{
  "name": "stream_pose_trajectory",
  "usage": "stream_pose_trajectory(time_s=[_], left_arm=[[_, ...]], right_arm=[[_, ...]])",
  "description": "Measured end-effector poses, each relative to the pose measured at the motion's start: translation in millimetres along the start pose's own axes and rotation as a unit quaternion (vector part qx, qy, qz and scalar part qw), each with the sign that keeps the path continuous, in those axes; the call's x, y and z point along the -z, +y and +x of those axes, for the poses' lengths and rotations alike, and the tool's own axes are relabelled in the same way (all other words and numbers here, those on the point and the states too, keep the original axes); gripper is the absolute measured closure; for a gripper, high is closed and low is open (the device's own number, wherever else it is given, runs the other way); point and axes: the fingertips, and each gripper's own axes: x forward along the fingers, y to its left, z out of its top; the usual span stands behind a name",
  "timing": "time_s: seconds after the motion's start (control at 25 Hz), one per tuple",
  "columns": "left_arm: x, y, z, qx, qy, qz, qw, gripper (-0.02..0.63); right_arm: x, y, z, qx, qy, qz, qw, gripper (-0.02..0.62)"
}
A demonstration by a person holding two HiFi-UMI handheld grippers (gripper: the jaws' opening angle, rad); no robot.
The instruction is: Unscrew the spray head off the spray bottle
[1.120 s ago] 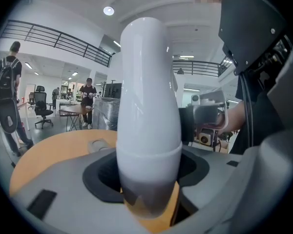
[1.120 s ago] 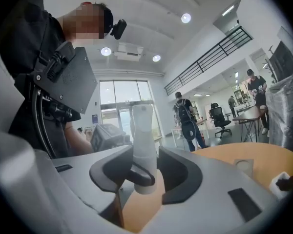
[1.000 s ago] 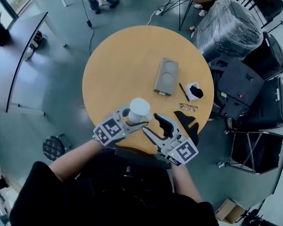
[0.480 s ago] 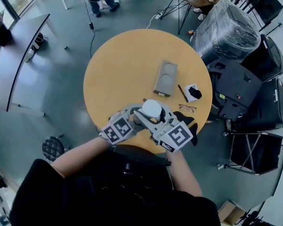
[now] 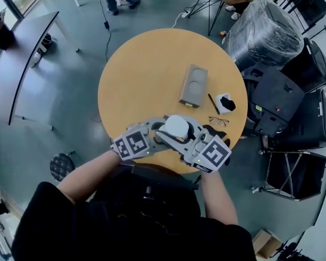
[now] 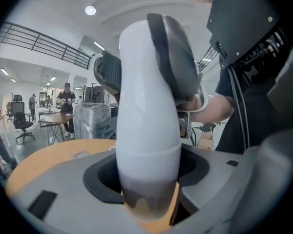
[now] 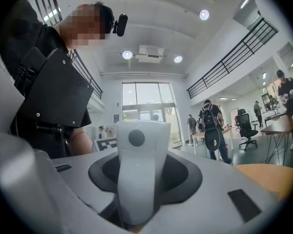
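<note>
Nearest, the person [image 5: 136,222], in a black top, held both tools together over the near edge of the round wooden surface [image 5: 141,69]. The left tool [image 5: 162,131] came in from the left and was clamped on the lower body of the white bottle [image 6: 147,130], which stood roughly upright between its jaws. The right tool [image 5: 185,133] came in from the right. Its jaws had just been closing, and they gripped the spray head [image 7: 138,150] at the top of the bottle. The left gripper view showed their dark pads [image 6: 176,57] pressed on either side of the head. In the right gripper view the head's round dark nozzle faced the camera.

Just right of the tools a black object [image 5: 216,132] lay near the surface's edge, with glasses [image 5: 218,122] a little beyond it. Farther on lay a pen [image 5: 212,104], and beside it a small white item [image 5: 224,103] with something black on it. To their left was a grey block [image 5: 193,86] with two round hollows.

Past the surface, a plastic-wrapped bundle [image 5: 263,31] stood at the far right, and a dark desk [image 5: 22,64] at the far left.
</note>
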Motion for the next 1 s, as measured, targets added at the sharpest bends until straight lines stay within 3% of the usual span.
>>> stream_pose_trajectory(time_s=[0.12, 0.24, 0.36, 0.48, 0.56, 0.64, 0.88, 1.0], left_arm=[[-4.6, -18.4, -1.1, 0.07, -0.012, 0.002, 0.9975, 0.314], [-9.9, -40.0, -4.6, 0.145, -0.023, 0.005, 0.9892, 0.314], [-12.6, -48.5, -5.7, 0.169, -0.024, 0.005, 0.9854, 0.313], [-13.8, -34.6, -3.9, 0.141, -0.026, -0.002, 0.9897, 0.311], [-15.3, -21.8, -3.1, 0.112, -0.029, -0.006, 0.9933, 0.311], [-15.2, -12.2, -2.6, 0.082, -0.027, -0.007, 0.9962, 0.31], [-16.9, 10.9, 2.3, 0.031, -0.036, -0.012, 0.9988, 0.308], [-21.2, 30.4, 3.4, -0.017, -0.044, -0.025, 0.9986, 0.308]], right_arm=[[-3.0, 15.8, -4.1, -0.071, 0.006, 0.005, 0.997, 0.423], [-6.6, 37.7, -9.5, -0.149, 0.025, 0.02, 0.988, 0.422], [-9.4, 46.2, -13.1, -0.19, 0.026, 0.021, 0.981, 0.417], [-8.4, 29.4, -7.5, -0.142, 0.032, 0.002, 0.989, 0.393], [-8.4, 10.0, -5.4, -0.088, 0.031, -0.009, 0.996, 0.306], [-8.7, -4.6, -8.5, -0.045, 0.028, -0.012, 0.999, 0.264], [-16.4, -31.7, -22.3, 0.04, 0.014, -0.005, 0.999, 0.222], [-22.4, -47.8, -27.1, 0.101, 0.003, -0.005, 0.995, 0.213]])
